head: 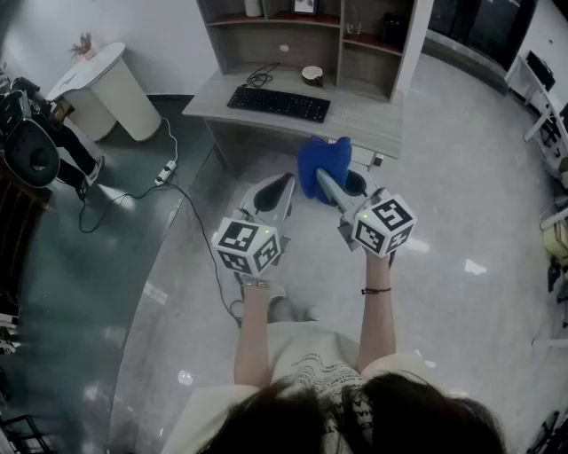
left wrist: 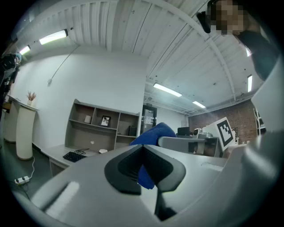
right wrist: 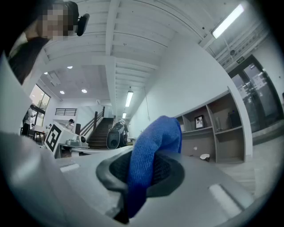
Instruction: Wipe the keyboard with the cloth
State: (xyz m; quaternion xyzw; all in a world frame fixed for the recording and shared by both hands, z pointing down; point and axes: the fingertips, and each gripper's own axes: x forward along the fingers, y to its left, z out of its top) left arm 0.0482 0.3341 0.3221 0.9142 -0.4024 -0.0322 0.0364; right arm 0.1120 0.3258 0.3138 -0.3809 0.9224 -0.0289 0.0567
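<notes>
Two grippers: left gripper (head: 277, 188), right gripper (head: 327, 182). One blue cloth (head: 321, 160). Far: one desk (head: 364, 120), one keyboard (head: 278, 103) and one bowl (head: 311, 75) on desk, one shelf unit (head: 266, 44), one framed picture (head: 304, 6). Far left: one white bin (head: 111, 89), one power strip (head: 166, 171), one black cable (head: 124, 197).

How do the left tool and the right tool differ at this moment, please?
The right tool is clamped on the blue cloth, which sticks up out of its jaws, while the left tool has its jaws together on nothing. The left tool points nearly straight ahead, whereas the right tool slants inward toward the left tool. Both are held in the air, short of the keyboard.
</notes>
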